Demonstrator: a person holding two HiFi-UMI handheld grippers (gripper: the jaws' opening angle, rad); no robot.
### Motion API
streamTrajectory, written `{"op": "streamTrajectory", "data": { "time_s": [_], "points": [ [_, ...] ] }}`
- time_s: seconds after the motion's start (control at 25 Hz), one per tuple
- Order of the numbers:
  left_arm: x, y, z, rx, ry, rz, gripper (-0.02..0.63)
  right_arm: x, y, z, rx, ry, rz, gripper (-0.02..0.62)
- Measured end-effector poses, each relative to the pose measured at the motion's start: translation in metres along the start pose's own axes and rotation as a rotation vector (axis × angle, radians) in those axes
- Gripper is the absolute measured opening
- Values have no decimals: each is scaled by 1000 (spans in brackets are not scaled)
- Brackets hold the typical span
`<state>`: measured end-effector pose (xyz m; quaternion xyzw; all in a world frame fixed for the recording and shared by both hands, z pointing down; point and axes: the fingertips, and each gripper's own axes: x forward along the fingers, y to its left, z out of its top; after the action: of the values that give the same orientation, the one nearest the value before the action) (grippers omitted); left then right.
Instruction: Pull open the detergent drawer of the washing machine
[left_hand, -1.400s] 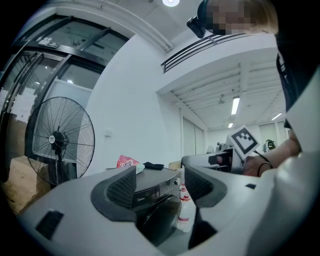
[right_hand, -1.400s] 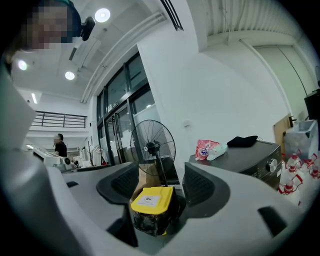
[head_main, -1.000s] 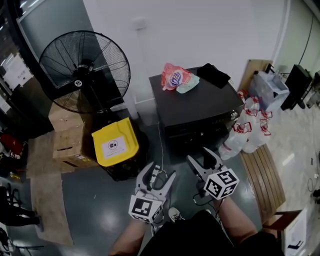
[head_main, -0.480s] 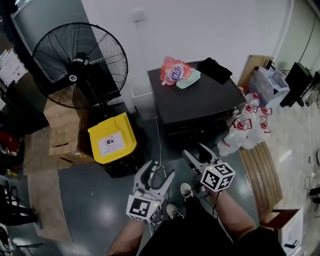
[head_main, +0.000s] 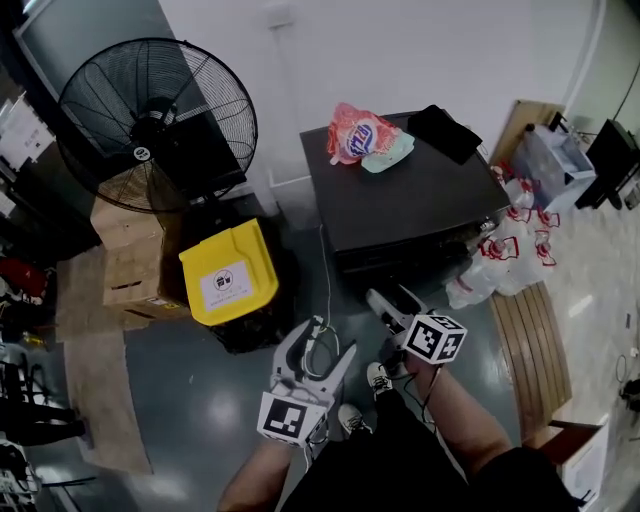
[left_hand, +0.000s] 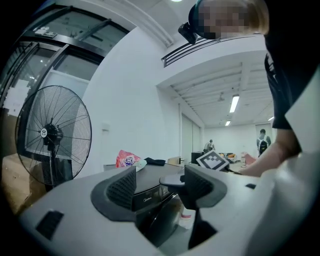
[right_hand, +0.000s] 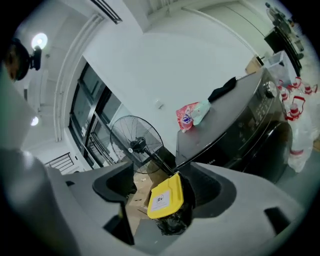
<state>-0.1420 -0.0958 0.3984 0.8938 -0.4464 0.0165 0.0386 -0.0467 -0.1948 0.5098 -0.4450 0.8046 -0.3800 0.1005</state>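
- Head view: the washing machine (head_main: 400, 195) is the largest item, a dark box just ahead of both your grippers. A pink detergent bag (head_main: 352, 137) lies on its top.
- Fan (head_main: 150, 110): stands to the machine's left, well apart. It has no part in the task.
- Yellow bin (head_main: 228, 275): on the floor between the fan and the machine, near your left tool.
- Left gripper (head_main: 325, 340): jaws stand well apart with nothing in them. Its own view looks level at the machine's front.
- Right gripper (head_main: 388, 298): the nearer of the two to the machine's front, and tilted. Its jaws are opening and nothing is between them; only the bin shows far beyond.
- Drawer (left_hand: 145, 199): judged to be the panel in the top band of the machine's front, at its left end. It looks flush, so it is not yet pulled. Neither tool touches it.
- Step in hand (judgement): approach, with the grasp not yet begun.
- Next move (judgement): bring your right tool up to the drawer's front, set the open jaws over its lip, close, then pull straight out toward you. The lip or recess is not clear in any view, so check it before you close.
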Motion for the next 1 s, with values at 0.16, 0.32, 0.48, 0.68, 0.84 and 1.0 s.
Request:
{"op": "streamTrajectory", "data": {
  "time_s": [0.16,0.32,0.48,0.68,0.84,1.0],
  "points": [
    [17,4,-7,-4,32,-7,278,19,-28,-3,71,13,-21,370],
    [34,9,-13,-7,43,-4,278,37,-52,-8,131,29,-35,376],
    [52,14,-18,-18,61,-1,278,56,-72,-10,205,41,-38,390],
    [72,21,-26,-29,82,-2,278,78,-102,-16,348,36,-47,419],
    [87,27,-36,-44,105,2,278,94,-123,-20,439,27,-49,446],
    [100,36,-44,-59,123,15,278,110,-138,-25,487,36,-50,454]
  ]
}}
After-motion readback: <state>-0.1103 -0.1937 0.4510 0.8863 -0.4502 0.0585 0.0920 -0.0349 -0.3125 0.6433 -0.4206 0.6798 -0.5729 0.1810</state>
